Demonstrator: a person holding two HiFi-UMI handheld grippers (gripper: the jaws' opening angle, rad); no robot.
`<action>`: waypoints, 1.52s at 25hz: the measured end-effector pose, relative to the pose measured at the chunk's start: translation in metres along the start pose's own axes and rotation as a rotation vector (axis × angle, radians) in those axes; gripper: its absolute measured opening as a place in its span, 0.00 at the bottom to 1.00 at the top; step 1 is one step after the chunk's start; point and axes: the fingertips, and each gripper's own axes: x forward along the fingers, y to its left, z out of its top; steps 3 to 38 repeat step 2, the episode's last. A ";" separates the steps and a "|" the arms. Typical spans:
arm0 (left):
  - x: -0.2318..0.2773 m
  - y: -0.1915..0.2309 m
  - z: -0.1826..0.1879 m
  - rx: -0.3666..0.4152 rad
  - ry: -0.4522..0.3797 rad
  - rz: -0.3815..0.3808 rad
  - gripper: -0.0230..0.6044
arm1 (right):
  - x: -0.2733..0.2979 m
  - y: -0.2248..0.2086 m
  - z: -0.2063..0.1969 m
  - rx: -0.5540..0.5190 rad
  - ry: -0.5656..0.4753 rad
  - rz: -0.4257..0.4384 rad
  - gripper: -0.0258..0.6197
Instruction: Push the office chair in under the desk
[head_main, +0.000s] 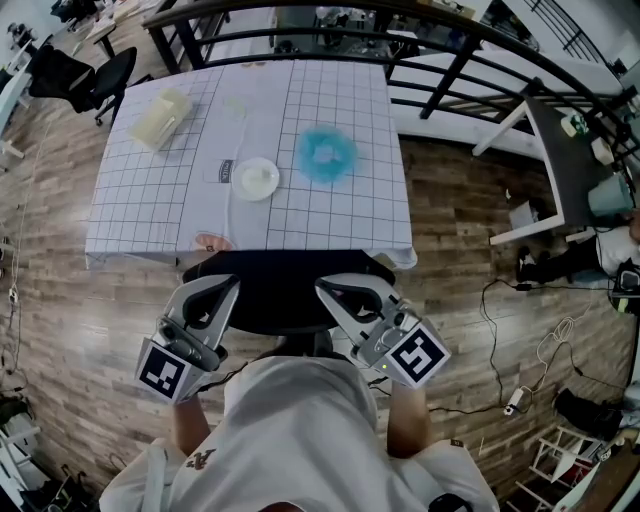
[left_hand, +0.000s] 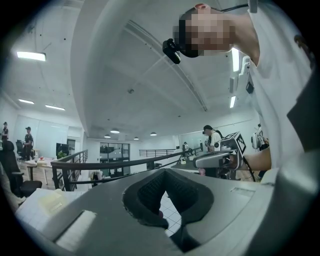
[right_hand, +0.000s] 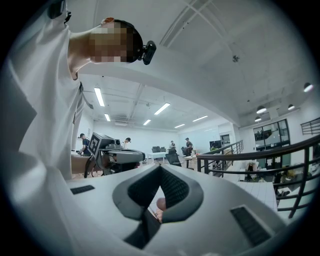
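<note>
Two grippers, left (head_main: 228, 290) and right (head_main: 326, 290), each with jaws closed and empty, point at one black office chair (head_main: 275, 300) standing at the near edge of one grid-clothed desk (head_main: 150, 200). The person's torso (head_main: 300, 430) hides the chair's near part and its base.

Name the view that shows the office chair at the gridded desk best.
The head view: the black office chair sits at the near edge of the desk, between the left gripper and right gripper. Both gripper views look over their closed jaws at the room; the chair cannot be made out there.
</note>
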 end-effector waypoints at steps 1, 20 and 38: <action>0.000 0.000 0.000 -0.002 -0.001 -0.001 0.04 | 0.000 0.000 0.000 0.000 0.000 0.000 0.04; 0.000 -0.001 0.001 -0.003 -0.003 -0.003 0.04 | -0.001 0.000 0.000 0.000 0.000 0.000 0.04; 0.000 -0.001 0.001 -0.003 -0.003 -0.003 0.04 | -0.001 0.000 0.000 0.000 0.000 0.000 0.04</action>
